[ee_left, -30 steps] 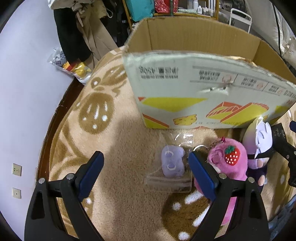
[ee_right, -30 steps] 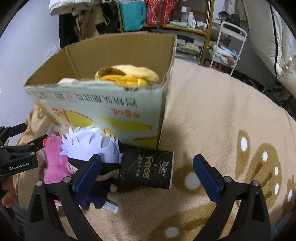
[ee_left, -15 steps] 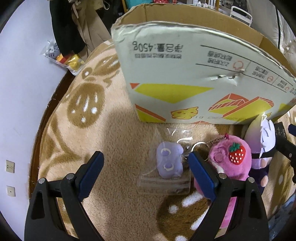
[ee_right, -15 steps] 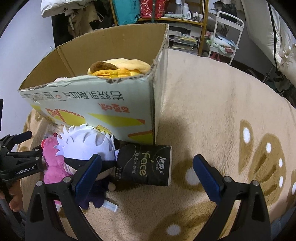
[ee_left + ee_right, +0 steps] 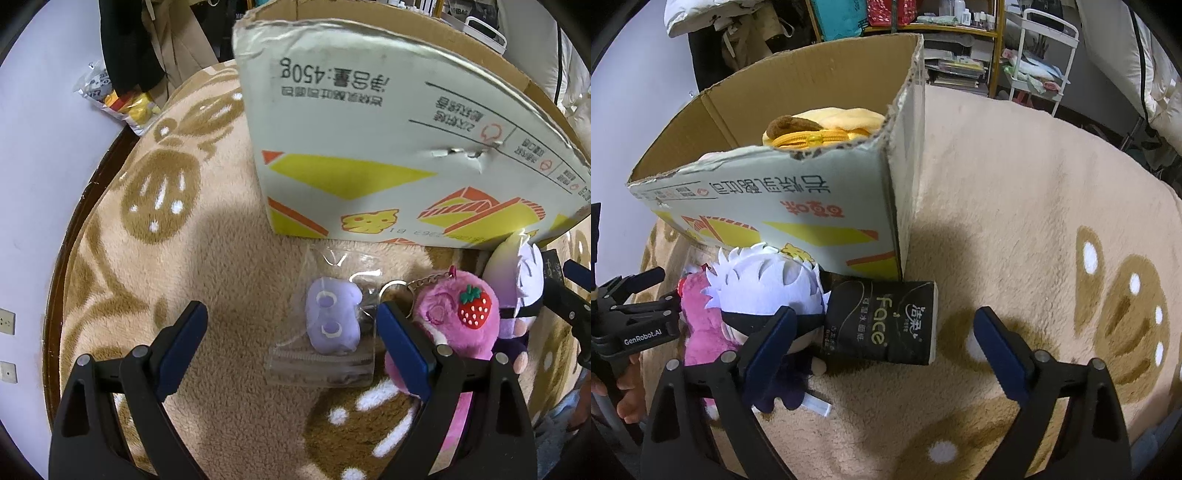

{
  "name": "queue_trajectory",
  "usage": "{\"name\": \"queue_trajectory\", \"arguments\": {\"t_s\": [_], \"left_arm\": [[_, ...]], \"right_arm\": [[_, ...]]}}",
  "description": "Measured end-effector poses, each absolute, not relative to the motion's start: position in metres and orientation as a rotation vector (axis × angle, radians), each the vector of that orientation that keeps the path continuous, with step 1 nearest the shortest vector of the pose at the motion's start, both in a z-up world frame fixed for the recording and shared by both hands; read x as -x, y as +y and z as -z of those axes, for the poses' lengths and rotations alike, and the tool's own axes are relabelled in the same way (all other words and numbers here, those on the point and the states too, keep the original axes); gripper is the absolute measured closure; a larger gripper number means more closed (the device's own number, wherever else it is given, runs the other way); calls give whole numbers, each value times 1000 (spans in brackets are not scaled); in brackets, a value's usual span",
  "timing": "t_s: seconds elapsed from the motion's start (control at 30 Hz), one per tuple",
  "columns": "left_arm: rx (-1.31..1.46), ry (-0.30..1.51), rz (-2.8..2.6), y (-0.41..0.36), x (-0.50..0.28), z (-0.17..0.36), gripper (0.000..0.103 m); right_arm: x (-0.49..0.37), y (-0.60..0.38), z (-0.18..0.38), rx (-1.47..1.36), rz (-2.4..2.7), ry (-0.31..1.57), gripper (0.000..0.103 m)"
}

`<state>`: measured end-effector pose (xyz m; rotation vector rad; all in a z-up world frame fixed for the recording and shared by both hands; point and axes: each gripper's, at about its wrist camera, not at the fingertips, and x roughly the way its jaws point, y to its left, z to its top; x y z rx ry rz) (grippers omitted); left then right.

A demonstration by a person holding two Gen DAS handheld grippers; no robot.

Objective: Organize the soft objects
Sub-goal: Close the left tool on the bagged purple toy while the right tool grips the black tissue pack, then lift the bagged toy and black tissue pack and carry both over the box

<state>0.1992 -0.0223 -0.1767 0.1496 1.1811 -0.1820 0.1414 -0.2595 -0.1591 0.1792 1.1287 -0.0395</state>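
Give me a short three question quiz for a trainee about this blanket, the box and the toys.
1. True or false: the black tissue pack lies inside the cardboard box.
2. Which toy carries a strawberry patch? A the pink plush, B the white-haired doll, C the purple toy.
3. Fill in: the purple toy is sealed in a clear ____.

Key: 1 false, it lies on the blanket against the box. 2 A. 3 bag.

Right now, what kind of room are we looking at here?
Probably a lived-in bedroom or living room at home: a fluffy patterned blanket, stuffed toys like the pink plush, and cluttered shelves behind the cardboard box.
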Motion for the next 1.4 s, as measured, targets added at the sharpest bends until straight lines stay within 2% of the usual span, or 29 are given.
{"name": "queue_trajectory", "arguments": {"t_s": [0.1,0.17,0.37,0.9,1.0,1.1,1.2,1.33,1.4], "left_arm": [[-144,1184,187,-22,-201,178,12],[-136,1191,185,-22,-201,179,12],[-123,1202,184,-18,-203,182,11],[-158,1203,160,-21,-206,188,13],[-148,1206,172,-21,-204,188,18],[-152,1202,183,-24,-201,186,24],[-125,1215,195,-26,-200,185,32],[-91,1210,194,-23,-197,181,49],[-83,1203,190,-22,-194,178,50]], "right_arm": [[-143,-260,161,-181,40,1141,6],[-144,-259,162,-178,36,1158,15],[-145,-253,174,-155,26,1202,27],[-146,-251,174,-145,24,1198,28],[-147,-249,175,-150,14,1205,33],[-147,-245,176,-138,14,1207,34],[-147,-244,176,-134,13,1207,35],[-145,-243,176,-132,16,1203,37],[-143,-243,174,-127,20,1199,37]]}}
